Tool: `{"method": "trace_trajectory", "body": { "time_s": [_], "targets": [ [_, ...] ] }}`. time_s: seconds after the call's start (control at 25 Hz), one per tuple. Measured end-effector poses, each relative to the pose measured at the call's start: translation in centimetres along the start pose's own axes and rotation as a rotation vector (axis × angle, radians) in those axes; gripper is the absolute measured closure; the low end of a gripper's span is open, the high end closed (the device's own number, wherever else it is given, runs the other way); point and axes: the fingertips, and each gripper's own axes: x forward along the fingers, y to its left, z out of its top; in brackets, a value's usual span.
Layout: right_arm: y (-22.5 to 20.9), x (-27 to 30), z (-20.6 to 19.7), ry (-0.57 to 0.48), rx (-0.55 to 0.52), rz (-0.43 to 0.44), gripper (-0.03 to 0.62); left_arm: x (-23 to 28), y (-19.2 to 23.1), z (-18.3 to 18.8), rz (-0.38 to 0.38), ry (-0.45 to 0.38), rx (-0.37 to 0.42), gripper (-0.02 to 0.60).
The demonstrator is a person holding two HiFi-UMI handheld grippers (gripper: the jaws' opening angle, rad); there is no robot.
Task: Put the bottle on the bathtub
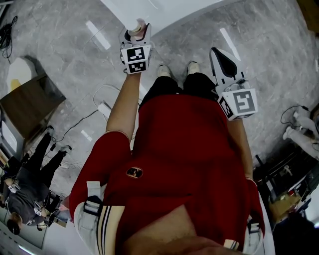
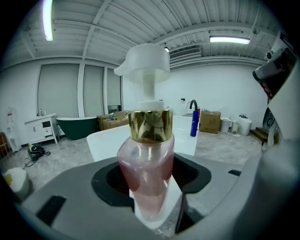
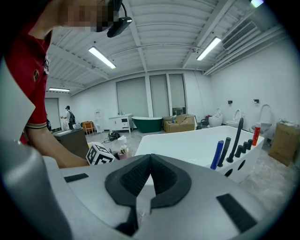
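1. While the large glossy white bathtub [image 1: 164,9] is lying straight ahead, its rim is sitting just beyond the left tongs [image 1: 135,34], nearer them than the right tongs [image 3: 149,180].
2. The pink translucent pump bottle [image 2: 145,173], gold-collared, is standing upright, clamped in the left tongs.
3. The right tongs are hovering beside the person's leg, pressed together, holding nothing.

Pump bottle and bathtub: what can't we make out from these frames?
1. Head view: the pump bottle body is hidden by the left hand-held gripper; only its pump top shows.
2. Left gripper view: the pump bottle's base sits out of sight below the jaw pads.
3. Head view: the bathtub is mostly cut off by the top edge.
4. Left gripper view: the blue bottle label is too small to read.
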Motion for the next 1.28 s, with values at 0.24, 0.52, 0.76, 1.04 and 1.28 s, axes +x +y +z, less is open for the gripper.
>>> {"method": "trace_trajectory", "body": {
  "time_s": [0.24, 0.52, 0.76, 1.04, 1.28],
  "targets": [
    [-0.9, 0.0, -0.2, 0.007, -0.012, 0.034, 0.594, 0.3, -0.6, -0.4, 0.022, 0.013, -0.006, 0.319],
    [-1.0, 0.7, 0.0, 0.013, -0.023, 0.092, 0.594, -1.0, -0.4, -0.2, 0.055, 0.014, -0.001, 0.310],
    [-1.0, 1.4, 0.6, 0.003, -0.030, 0.149, 0.594, -3.4, -0.1, 0.7, 0.100, 0.007, -0.006, 0.310],
    [-0.5, 1.7, 1.1, -0.007, -0.032, 0.236, 0.594, -7.8, -2.0, 3.2, 0.125, -0.040, -0.005, 0.310],
    [0.0, 1.4, 1.4, -0.033, -0.040, 0.288, 0.594, -11.5, -4.8, 6.4, 0.109, -0.120, -0.026, 0.324]
  ]
}}
